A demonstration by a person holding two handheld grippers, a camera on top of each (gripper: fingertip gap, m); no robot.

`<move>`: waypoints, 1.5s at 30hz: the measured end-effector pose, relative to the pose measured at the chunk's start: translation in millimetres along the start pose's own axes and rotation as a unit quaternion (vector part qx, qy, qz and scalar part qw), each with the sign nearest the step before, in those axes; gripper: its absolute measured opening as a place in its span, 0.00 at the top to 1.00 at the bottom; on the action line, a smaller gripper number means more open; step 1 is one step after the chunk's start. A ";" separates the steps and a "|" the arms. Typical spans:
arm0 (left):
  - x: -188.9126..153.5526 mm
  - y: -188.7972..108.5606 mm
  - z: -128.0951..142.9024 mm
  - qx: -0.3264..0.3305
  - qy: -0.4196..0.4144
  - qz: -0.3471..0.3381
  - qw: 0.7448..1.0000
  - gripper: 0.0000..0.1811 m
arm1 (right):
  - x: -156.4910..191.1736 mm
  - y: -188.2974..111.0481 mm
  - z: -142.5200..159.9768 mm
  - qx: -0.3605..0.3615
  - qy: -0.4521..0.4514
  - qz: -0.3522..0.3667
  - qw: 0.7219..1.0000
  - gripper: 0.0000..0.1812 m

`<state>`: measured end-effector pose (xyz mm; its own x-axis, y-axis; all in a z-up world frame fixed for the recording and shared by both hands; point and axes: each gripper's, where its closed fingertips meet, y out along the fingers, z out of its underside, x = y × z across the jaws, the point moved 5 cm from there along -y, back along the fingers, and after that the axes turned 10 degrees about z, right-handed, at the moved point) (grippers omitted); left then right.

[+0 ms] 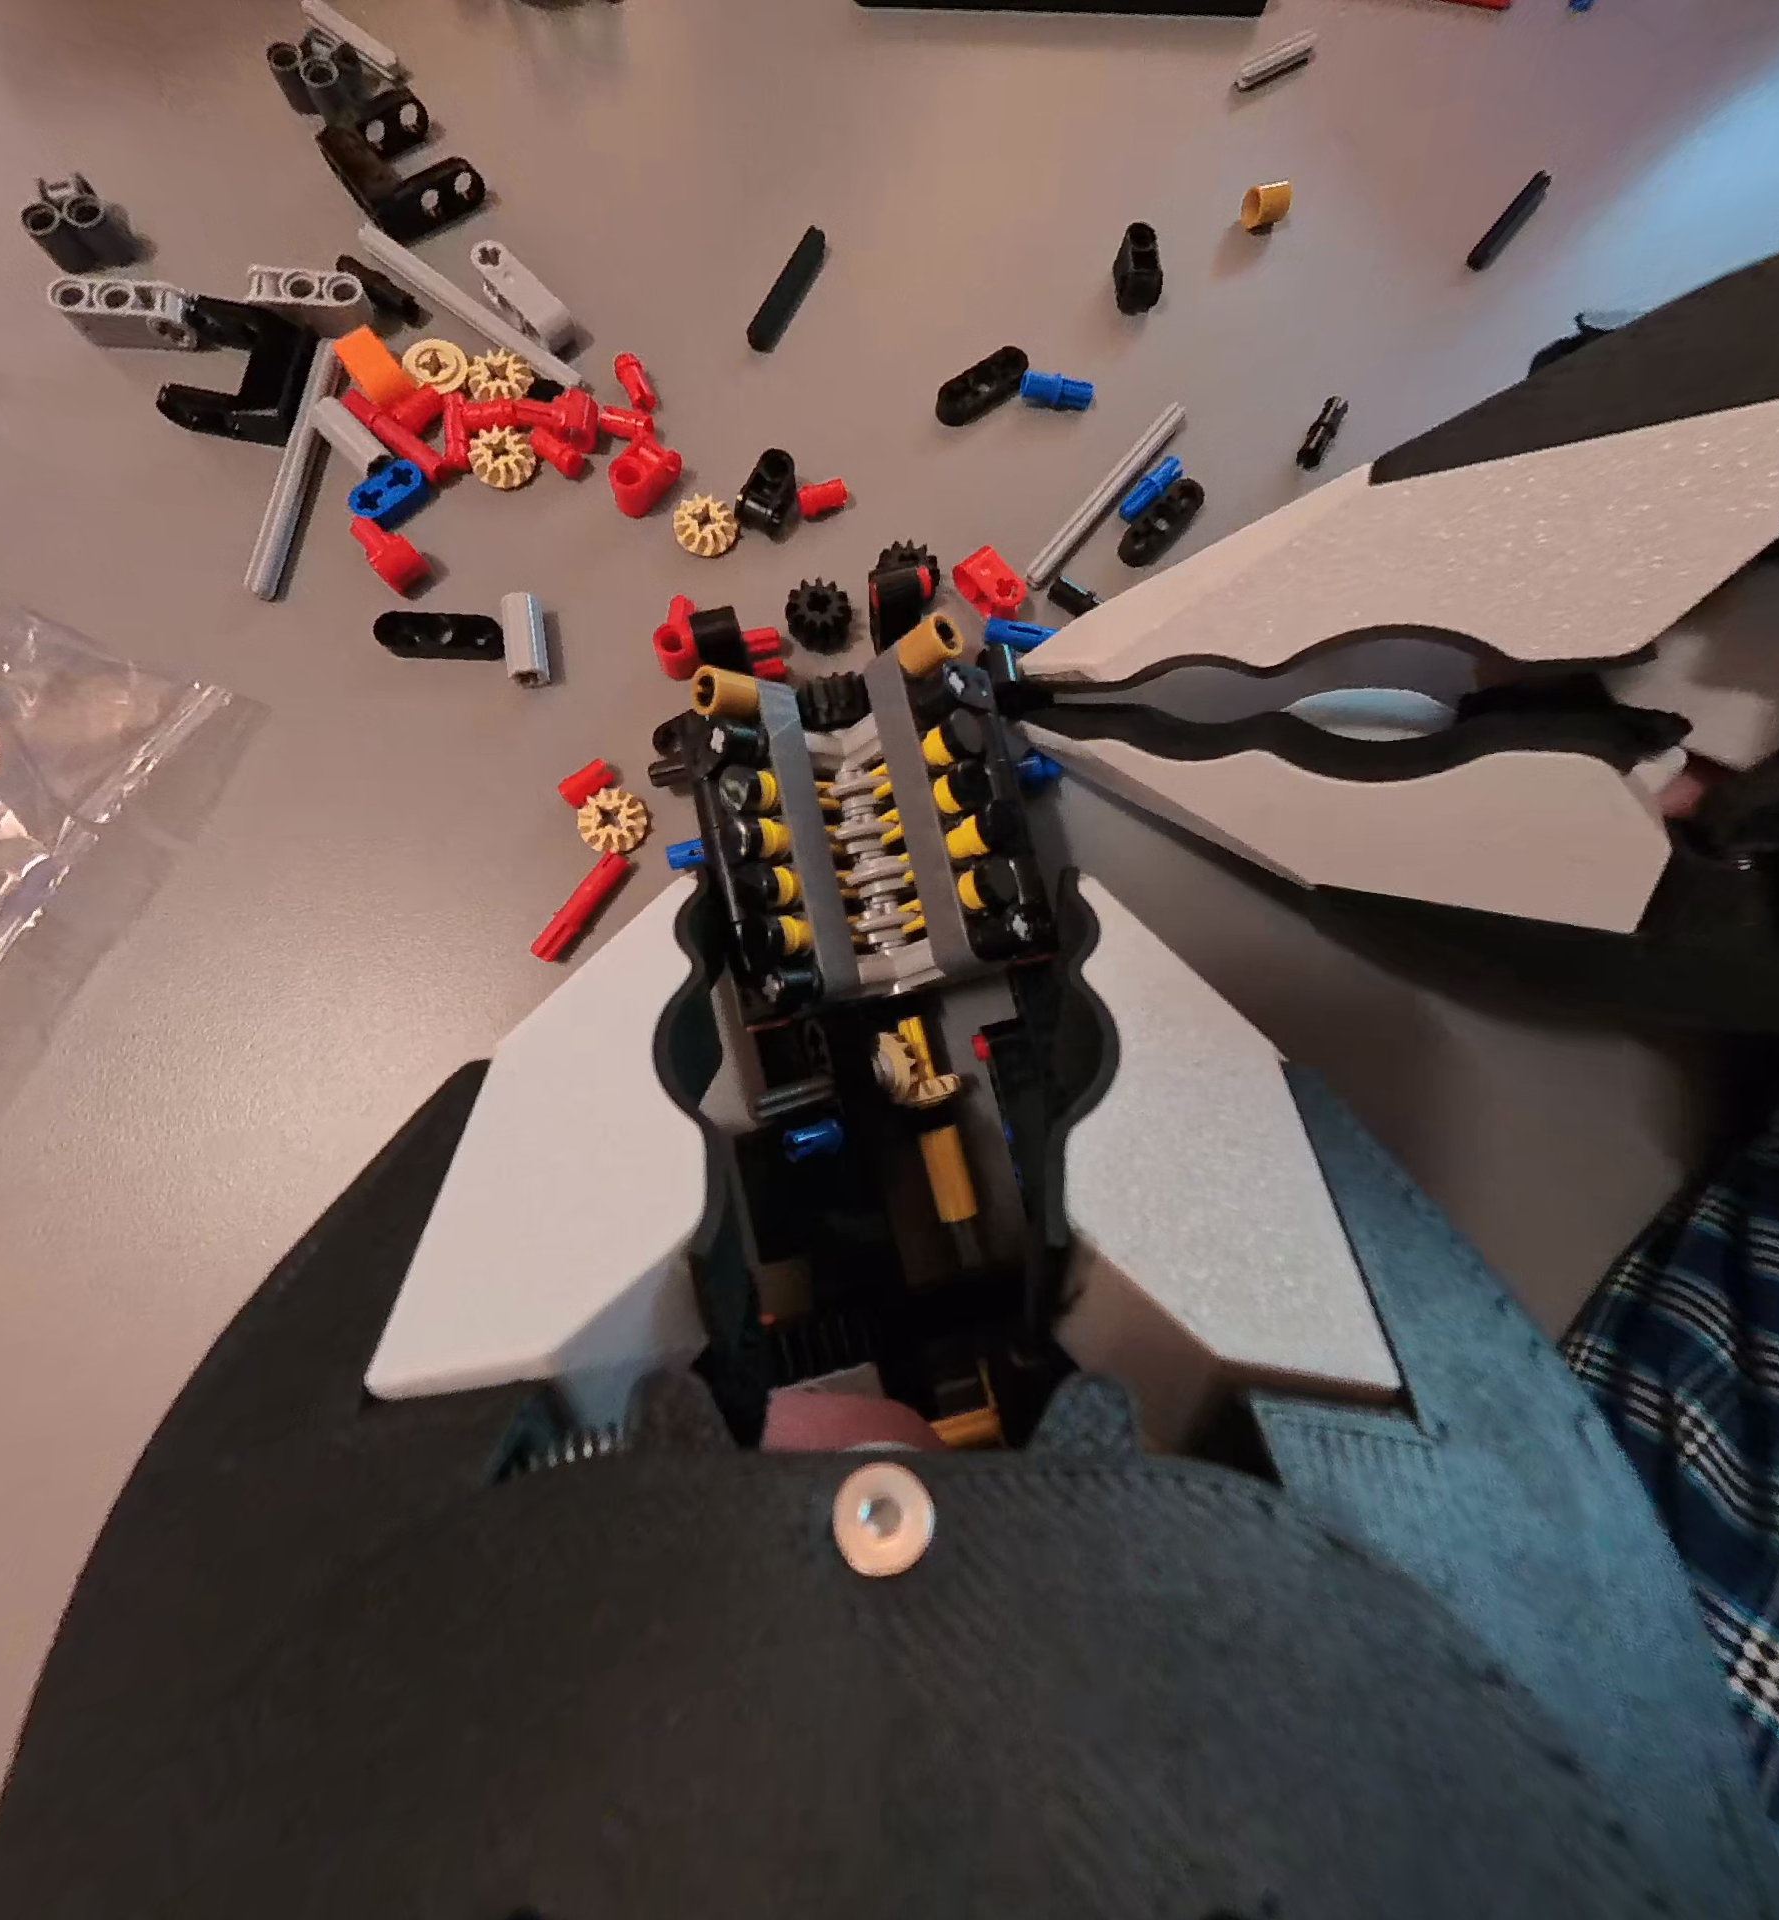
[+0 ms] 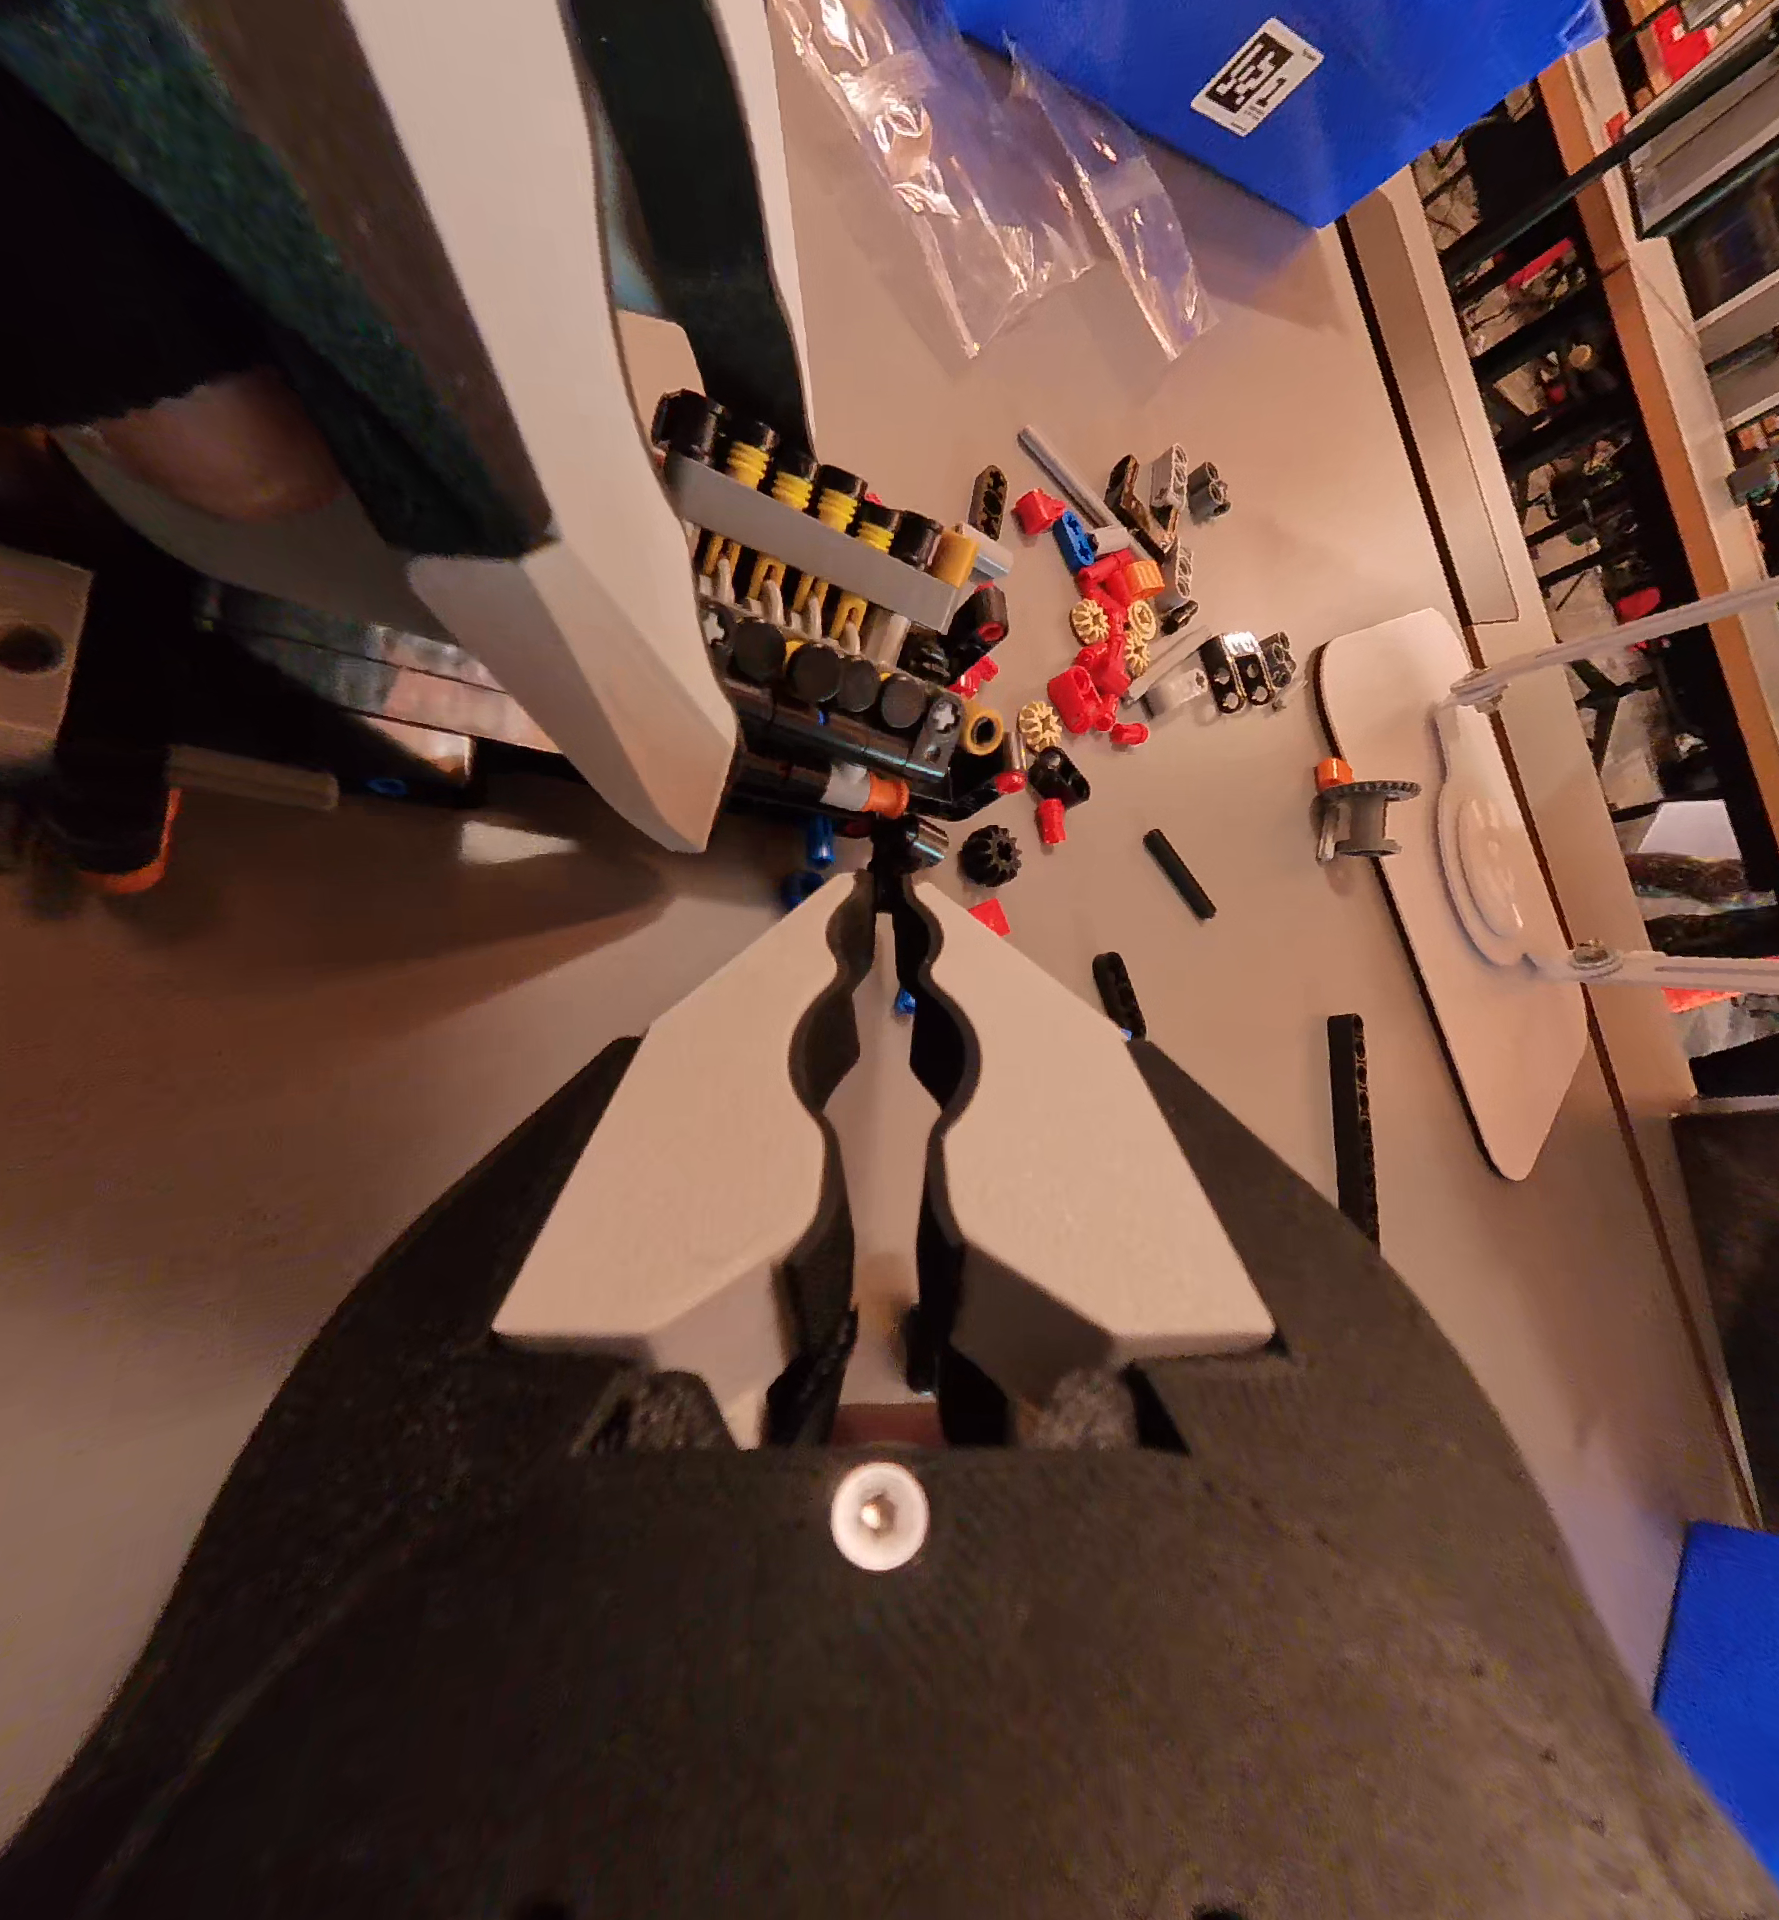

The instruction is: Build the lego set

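Note:
The lego engine assembly [image 1: 885, 852], black and grey with yellow pistons, is clamped between the fingers of my left gripper [image 1: 885, 909], which is shut on it above the table. My right gripper [image 1: 1020, 698] comes in from the right, with its tips at the assembly's far right corner. In the right wrist view the right gripper [image 2: 887, 885] is shut on a small black pin [image 2: 911, 840] that touches the underside of the assembly [image 2: 823, 623]. A finger [image 2: 594, 623] of the left gripper covers part of the assembly there.
Loose lego pieces [image 1: 511, 416] lie scattered on the grey table, also in the right wrist view [image 2: 1103, 644]. A plastic bag [image 1: 23, 769] lies left. A blue bin [image 2: 1280, 83], a white board [image 2: 1436, 987] bearing a small gear piece [image 2: 1358, 816], and a long black beam [image 2: 1352, 1122] are nearby. Across from one pair of fingers to the other is roughly 4 cm. The long black beam [image 2: 1352, 1122] is about equally far from each gripper, around 20 cm.

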<state>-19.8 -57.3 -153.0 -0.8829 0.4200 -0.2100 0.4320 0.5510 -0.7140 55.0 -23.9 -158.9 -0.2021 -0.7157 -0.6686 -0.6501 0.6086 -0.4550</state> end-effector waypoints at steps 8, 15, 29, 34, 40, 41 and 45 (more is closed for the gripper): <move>0.9 -0.2 0.3 -0.005 -0.005 0.006 1.000 0.65 | 0.3 1.7 0.2 -0.014 -0.013 -0.006 1.000 0.99; 1.9 -0.3 0.2 -0.003 -0.002 0.008 1.000 0.66 | -1.3 3.1 1.1 -0.036 -0.044 -0.026 0.998 0.99; 3.2 -0.5 0.4 -0.010 -0.008 0.011 1.000 0.65 | -4.2 6.2 1.0 -0.065 -0.089 -0.064 0.992 0.99; 4.2 -0.7 0.6 -0.013 -0.011 0.009 1.000 0.66 | -4.7 7.5 -0.5 -0.062 -0.113 -0.070 0.989 0.99; 4.1 -0.6 0.6 -0.012 -0.009 0.007 1.000 0.66 | -6.8 6.9 -2.4 -0.056 -0.138 -0.080 0.986 0.99; 4.0 -0.5 0.5 -0.011 -0.008 0.007 1.000 0.66 | -6.9 7.1 -2.2 -0.057 -0.137 -0.083 0.985 0.99; 4.1 -0.4 0.5 -0.013 -0.009 0.007 1.000 0.66 | -7.1 7.4 -2.1 -0.058 -0.144 -0.088 0.984 0.99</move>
<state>-23.6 -56.2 -153.9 -0.8793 0.4159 -0.2320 0.4494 0.5631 -0.6935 50.2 -15.0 -156.3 0.1260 -0.6691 -0.7324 -0.7394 0.4289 -0.5190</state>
